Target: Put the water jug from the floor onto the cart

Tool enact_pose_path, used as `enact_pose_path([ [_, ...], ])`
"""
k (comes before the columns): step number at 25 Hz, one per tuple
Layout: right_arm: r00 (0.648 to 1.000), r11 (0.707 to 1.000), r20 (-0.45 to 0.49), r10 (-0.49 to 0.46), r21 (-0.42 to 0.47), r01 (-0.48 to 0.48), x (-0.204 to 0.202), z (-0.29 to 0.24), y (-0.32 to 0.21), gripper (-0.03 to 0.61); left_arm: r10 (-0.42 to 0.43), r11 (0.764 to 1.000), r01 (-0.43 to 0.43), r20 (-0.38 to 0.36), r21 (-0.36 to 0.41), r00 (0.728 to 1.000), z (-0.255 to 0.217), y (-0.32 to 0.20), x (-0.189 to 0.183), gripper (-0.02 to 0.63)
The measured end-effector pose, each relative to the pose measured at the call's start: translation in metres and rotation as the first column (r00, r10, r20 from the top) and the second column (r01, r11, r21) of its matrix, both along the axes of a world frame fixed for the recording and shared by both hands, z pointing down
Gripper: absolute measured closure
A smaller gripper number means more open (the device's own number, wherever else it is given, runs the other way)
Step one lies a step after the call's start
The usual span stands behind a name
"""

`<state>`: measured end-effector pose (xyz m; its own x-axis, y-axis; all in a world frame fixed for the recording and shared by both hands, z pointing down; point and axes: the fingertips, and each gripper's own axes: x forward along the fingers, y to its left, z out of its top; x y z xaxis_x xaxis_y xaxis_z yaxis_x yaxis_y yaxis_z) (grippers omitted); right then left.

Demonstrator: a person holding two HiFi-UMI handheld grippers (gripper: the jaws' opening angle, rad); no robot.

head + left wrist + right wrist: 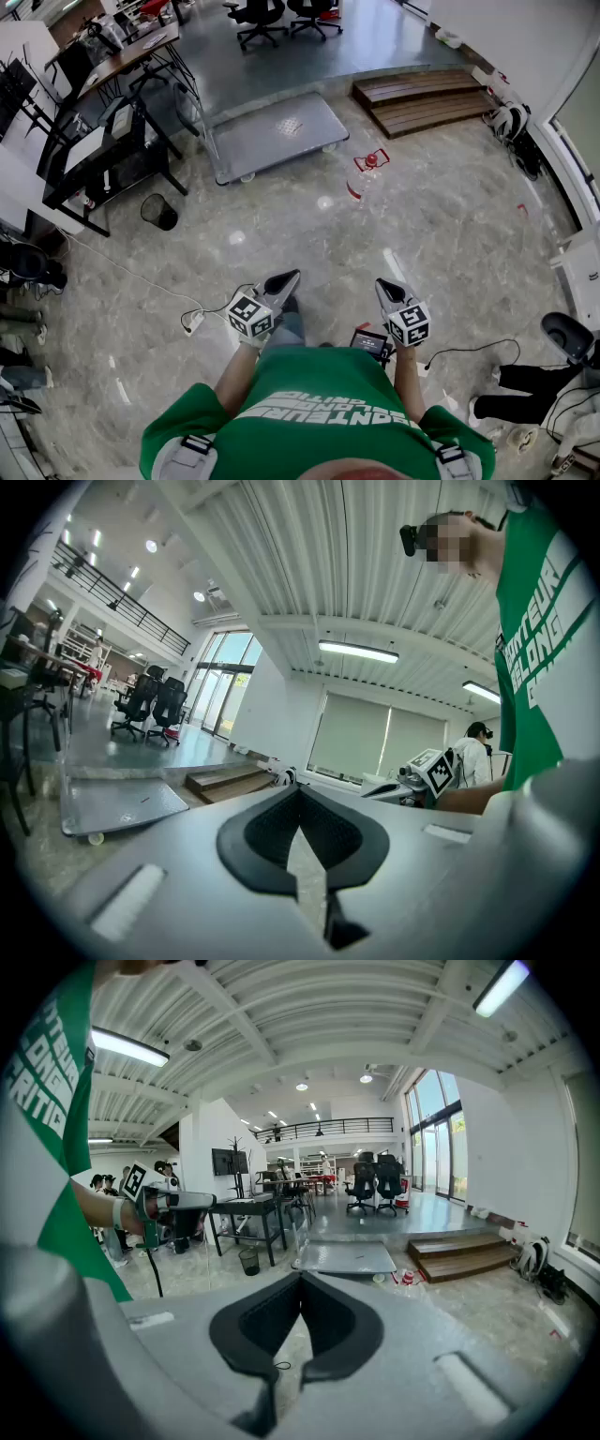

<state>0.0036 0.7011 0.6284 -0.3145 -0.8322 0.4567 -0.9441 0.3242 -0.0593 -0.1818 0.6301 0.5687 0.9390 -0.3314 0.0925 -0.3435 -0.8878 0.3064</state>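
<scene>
The head view looks steeply down; both gripper views face forward, sharing the distant cart [347,1258].

We see the clear plastic water jug with red handle [365,172] on the floor, just right of the flat grey platform cart [281,131] (push handle upright).

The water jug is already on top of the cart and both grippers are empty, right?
No. The water jug is on the floor beside the cart, not on top of it, as the head view shows. The left gripper and the right gripper are both empty, jaws shut.
</scene>
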Motion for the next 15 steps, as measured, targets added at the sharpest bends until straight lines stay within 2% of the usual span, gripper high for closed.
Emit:
enact_pose_path([
  [8, 1.0, 1.0, -0.012, -0.015, -0.015, 0.015, -0.004, 0.002, -0.011, 0.586, 0.007, 1.0, -0.007, -0.007, -0.016, 1.0, 0.002, -0.009, 0.002, 0.604],
  [15, 1.0, 1.0, 0.001, 0.005, 0.007, -0.005, -0.004, -0.005, -0.047, 0.586, 0.003, 1.0, -0.003, -0.012, -0.017, 1.0, 0.001, -0.043, -0.001, 0.604],
])
